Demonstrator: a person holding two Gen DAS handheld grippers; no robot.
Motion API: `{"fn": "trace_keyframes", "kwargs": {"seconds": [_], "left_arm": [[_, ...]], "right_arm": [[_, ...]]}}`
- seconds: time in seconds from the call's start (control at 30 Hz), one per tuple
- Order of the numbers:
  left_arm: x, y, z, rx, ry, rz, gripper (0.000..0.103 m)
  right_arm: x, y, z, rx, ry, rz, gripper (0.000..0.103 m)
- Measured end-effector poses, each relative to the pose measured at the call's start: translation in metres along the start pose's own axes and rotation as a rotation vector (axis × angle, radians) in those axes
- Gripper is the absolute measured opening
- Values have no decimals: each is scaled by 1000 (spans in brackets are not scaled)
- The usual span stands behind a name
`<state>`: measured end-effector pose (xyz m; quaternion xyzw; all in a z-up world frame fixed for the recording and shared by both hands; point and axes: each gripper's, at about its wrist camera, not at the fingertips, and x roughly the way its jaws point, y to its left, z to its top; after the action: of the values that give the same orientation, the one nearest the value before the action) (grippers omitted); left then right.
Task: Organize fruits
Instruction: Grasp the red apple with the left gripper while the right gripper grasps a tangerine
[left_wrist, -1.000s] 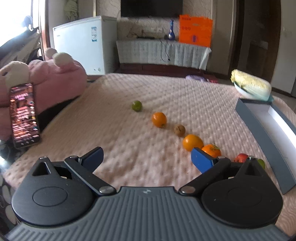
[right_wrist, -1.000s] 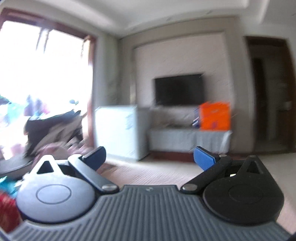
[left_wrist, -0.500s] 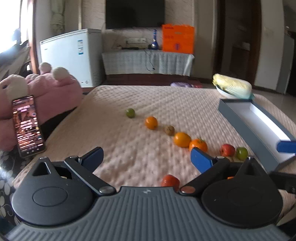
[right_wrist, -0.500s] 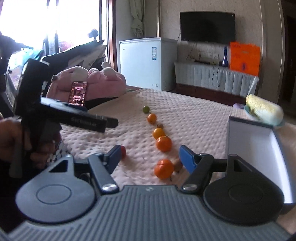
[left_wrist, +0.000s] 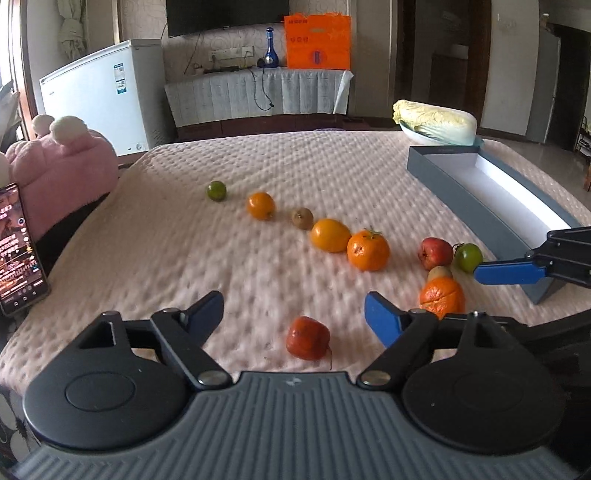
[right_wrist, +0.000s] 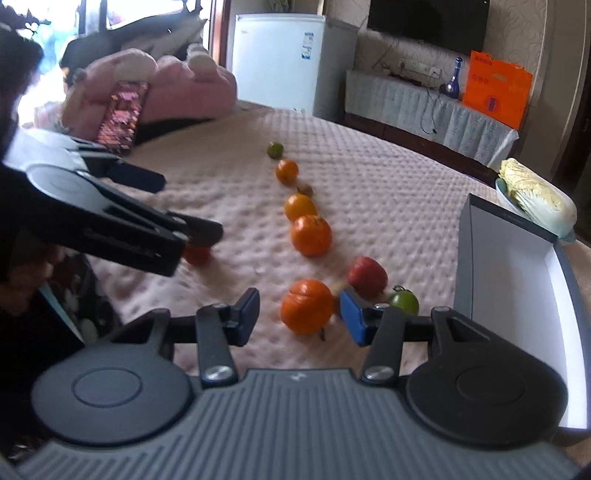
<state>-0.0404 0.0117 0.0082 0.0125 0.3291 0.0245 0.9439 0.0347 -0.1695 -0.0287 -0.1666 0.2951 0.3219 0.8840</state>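
The left gripper (left_wrist: 293, 314) points forward and downward, its two blue-tipped fingers (left_wrist: 382, 317) spread wide with a clear gap between the pads; the jaws have just been closing a little, and nothing is pressed between them. In the right wrist view it enters from nine o'clock, black arms angled toward the centre.

The right gripper (right_wrist: 299, 314) also tilts downward — its jaws have just been closing and stand narrower than the left's, pads not pressing anything. In the left wrist view one of its fingers (left_wrist: 508, 271) reaches in from three o'clock.
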Motion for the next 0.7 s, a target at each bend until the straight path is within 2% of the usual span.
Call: {"fn": "trace_keyframes", "kwargs": {"seconds": [0.27,0.33,0.4,0.47,0.6,0.7], "left_arm": [[21,-3,-3,16,70,-12,81],[26,-2,-5,12,88,-14,72],[31,-1,-6,10,113,-23,66],[35,-1,-7,11,126,-16,63],[38,0,-7,-6,132,-12,62],[40,-2,-8,5,141,-15,55]], "right_arm": [[22,4,0,-8,61,1,51],[26,5,1,-3,66,-1,52],[27,5,2,1,63,-6,49],[28,4,2,4,65,-19,40],[27,0,2,36,65,-13,39],[21,0,1,59,59,11,38]]}}
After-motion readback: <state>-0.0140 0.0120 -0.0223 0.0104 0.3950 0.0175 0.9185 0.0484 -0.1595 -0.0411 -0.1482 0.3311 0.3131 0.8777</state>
